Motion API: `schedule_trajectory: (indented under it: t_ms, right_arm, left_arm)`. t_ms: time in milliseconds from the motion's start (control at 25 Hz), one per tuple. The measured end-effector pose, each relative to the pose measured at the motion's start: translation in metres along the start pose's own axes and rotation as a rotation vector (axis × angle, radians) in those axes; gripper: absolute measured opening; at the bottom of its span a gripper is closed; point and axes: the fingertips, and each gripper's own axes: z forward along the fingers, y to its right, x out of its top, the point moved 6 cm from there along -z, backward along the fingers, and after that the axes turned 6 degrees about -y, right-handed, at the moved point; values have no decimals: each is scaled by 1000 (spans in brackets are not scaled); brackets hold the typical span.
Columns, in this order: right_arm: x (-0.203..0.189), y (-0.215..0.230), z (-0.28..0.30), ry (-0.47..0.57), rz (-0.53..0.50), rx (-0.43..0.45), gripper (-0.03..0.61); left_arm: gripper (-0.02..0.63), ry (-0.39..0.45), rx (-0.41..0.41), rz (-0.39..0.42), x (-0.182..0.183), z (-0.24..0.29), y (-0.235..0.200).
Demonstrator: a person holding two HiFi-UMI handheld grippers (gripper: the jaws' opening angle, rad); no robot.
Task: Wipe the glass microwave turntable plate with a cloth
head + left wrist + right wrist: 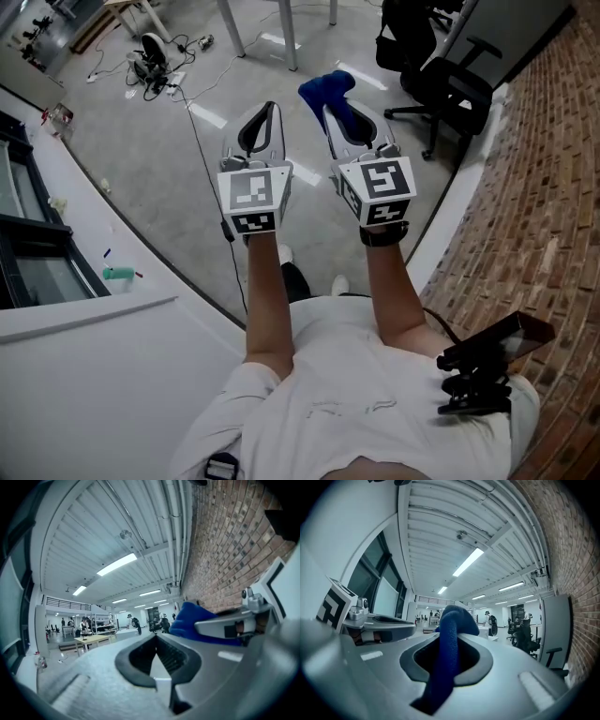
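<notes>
No glass turntable plate shows in any view. A blue cloth (327, 90) is pinched in my right gripper (330, 108), which is held out over the floor; in the right gripper view the blue cloth (449, 653) runs between the jaws and bulges past their tips. My left gripper (271, 107) is raised beside it, shut, with nothing between its jaws. In the left gripper view my left gripper (157, 638) points into the room, and the blue cloth (190, 618) shows at the right on the other gripper.
A brick wall (539, 178) runs along the right. A black office chair (450, 89) stands ahead on the grey floor, with table legs (286, 33) and cables (155, 70) further left. A white counter (84, 356) lies at the left. Several people stand far off.
</notes>
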Motion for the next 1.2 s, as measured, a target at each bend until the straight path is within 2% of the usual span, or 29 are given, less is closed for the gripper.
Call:
schedule_trajectory:
  t_ms: [200, 360, 440, 600, 680, 880, 1080, 1200]
  right_arm:
    - [22, -2, 49, 16, -28, -23, 58]
    - [44, -13, 90, 49, -60, -36, 57]
    - [49, -22, 110, 59, -64, -39, 58]
    - [55, -39, 147, 70, -68, -56, 57]
    - [55, -45, 164, 69, -61, -70, 57]
    - [43, -47, 195, 30, -45, -93, 57]
    - [45, -25, 226, 34, -23, -102, 57]
    - [50, -16, 247, 48, -10, -81, 58]
  left_arm:
    - [0, 44, -47, -30, 9, 36, -38]
    - [0, 109, -34, -56, 25, 57, -87]
    - [0, 123, -16, -61, 26, 63, -112]
    - [0, 152, 79, -60, 23, 68, -165]
    - [0, 153, 81, -61, 18, 72, -185]
    - [0, 118, 39, -71, 2, 96, -209]
    - [0, 223, 47, -47, 18, 123, -212]
    - [0, 238, 33, -20, 29, 144, -217]
